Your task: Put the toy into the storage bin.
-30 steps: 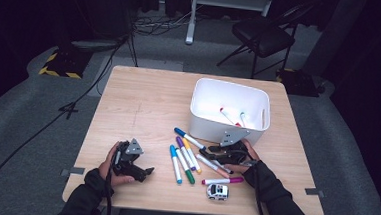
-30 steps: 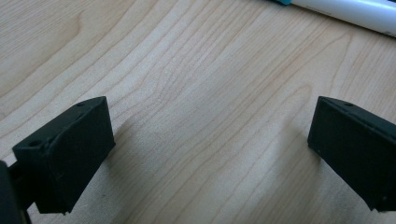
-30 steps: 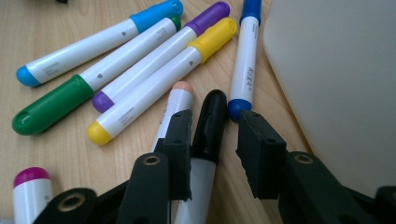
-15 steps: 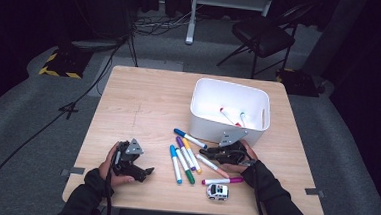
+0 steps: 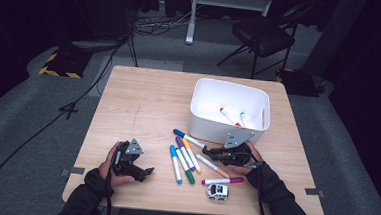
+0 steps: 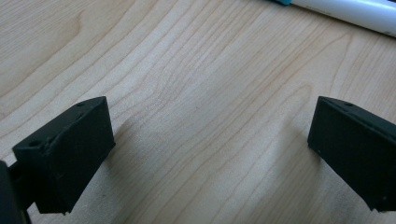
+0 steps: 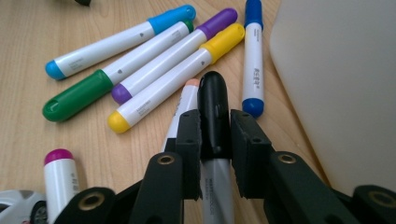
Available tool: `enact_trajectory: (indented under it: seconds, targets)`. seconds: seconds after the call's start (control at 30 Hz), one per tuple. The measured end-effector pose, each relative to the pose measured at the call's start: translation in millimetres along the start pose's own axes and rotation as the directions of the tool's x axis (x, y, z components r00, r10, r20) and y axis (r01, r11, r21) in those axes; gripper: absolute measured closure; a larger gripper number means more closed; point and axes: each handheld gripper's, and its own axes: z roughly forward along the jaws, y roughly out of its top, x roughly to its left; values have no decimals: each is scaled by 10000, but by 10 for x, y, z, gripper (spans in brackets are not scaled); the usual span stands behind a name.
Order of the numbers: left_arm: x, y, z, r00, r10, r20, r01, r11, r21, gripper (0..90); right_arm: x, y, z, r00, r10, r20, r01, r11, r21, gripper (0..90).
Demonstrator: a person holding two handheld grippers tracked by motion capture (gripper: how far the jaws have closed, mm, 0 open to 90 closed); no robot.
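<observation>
Right gripper view: black marker (image 7: 213, 112) between closed jaws.

You're in a dark studio-style recording room, black drapes around a lone wooden table (image 5: 143, 104), grey carpet, cables (image 5: 78, 100) trailing across the floor, hazard-striped block (image 5: 61, 62), folding chair (image 5: 263, 37), equipment stand (image 5: 191, 17) behind.

Matt pale wood table (image 5: 143, 104), glossy plastic markers (image 7: 159, 51), smooth white plastic bin (image 5: 229, 97)
</observation>
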Motion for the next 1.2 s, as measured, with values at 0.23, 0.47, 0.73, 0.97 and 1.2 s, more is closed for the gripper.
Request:
enact_trajectory:
  seconds: [0.23,0.47,0.73,0.97,1.2]
  targets:
    - [2,0,4,10000,33,-17,-33,10000,-42,6,30,88,-229,9997,-234,79,240,9971,-718,749]
    - [0,0,1,10000,-10,17,10,10000,2,6,87,193,-452,9983,-514,260,537,9936,-994,749]
    - [-7,-3,7,9998,-112,137,112,9999,-1,6,80,368,-725,9949,-783,632,865,9865,-1393,749]
    - [-9,-4,8,9998,-152,152,152,9999,3,6,65,544,-966,9907,-949,972,1100,9803,-1640,749]
    - [-8,-4,9,9996,-173,227,173,9998,15,6,30,702,-1146,9879,-980,1198,1174,9790,-1669,749]
